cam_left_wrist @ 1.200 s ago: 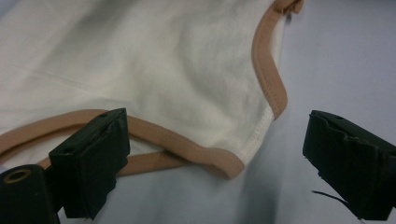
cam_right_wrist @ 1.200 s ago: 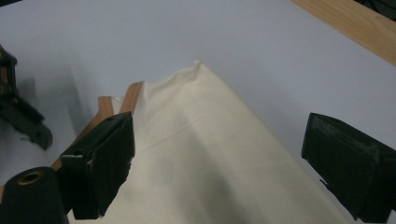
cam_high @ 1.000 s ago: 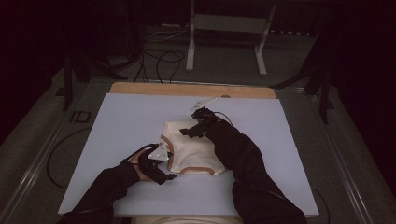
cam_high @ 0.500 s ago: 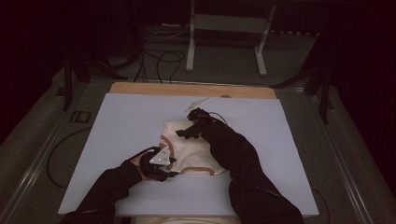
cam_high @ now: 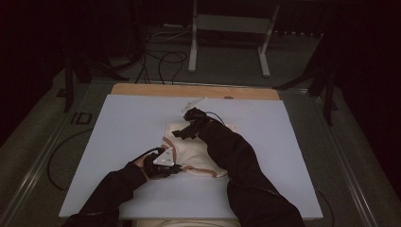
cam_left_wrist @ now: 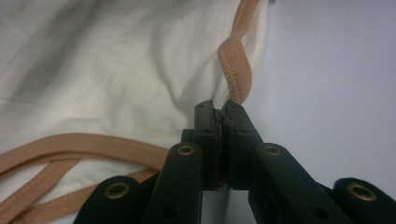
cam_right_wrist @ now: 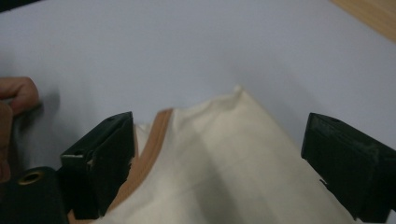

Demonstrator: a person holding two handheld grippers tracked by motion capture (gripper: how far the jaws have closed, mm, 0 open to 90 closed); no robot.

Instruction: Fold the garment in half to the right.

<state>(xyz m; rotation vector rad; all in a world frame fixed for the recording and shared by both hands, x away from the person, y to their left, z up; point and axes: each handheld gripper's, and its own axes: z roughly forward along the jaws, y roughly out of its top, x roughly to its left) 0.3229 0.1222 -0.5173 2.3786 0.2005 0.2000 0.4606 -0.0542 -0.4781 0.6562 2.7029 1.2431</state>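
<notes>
A cream garment [cam_high: 194,149] with tan trim lies crumpled in the middle of the white board [cam_high: 118,127]. My left gripper [cam_high: 172,166] sits at its near left edge. In the left gripper view that gripper [cam_left_wrist: 219,116] is shut on the garment's tan-trimmed edge [cam_left_wrist: 233,70], cream cloth [cam_left_wrist: 107,60] spreading to the left. My right gripper [cam_high: 182,133] is over the garment's far left corner. In the right gripper view it [cam_right_wrist: 219,154] stands open, its jaws wide apart on either side of a cream corner [cam_right_wrist: 233,140] with a tan band [cam_right_wrist: 154,140].
The white board rests on a wooden table whose bare strip [cam_high: 189,90] shows at the far edge. A small pale object [cam_high: 195,103] lies near the board's far edge. Cables [cam_high: 156,52] and a metal stand [cam_high: 227,28] are on the floor beyond. Fingertips [cam_right_wrist: 16,95] show in the right gripper view.
My right gripper has moved left and nearer along the garment's far edge. My left gripper has shifted slightly right with the garment's edge in it.
</notes>
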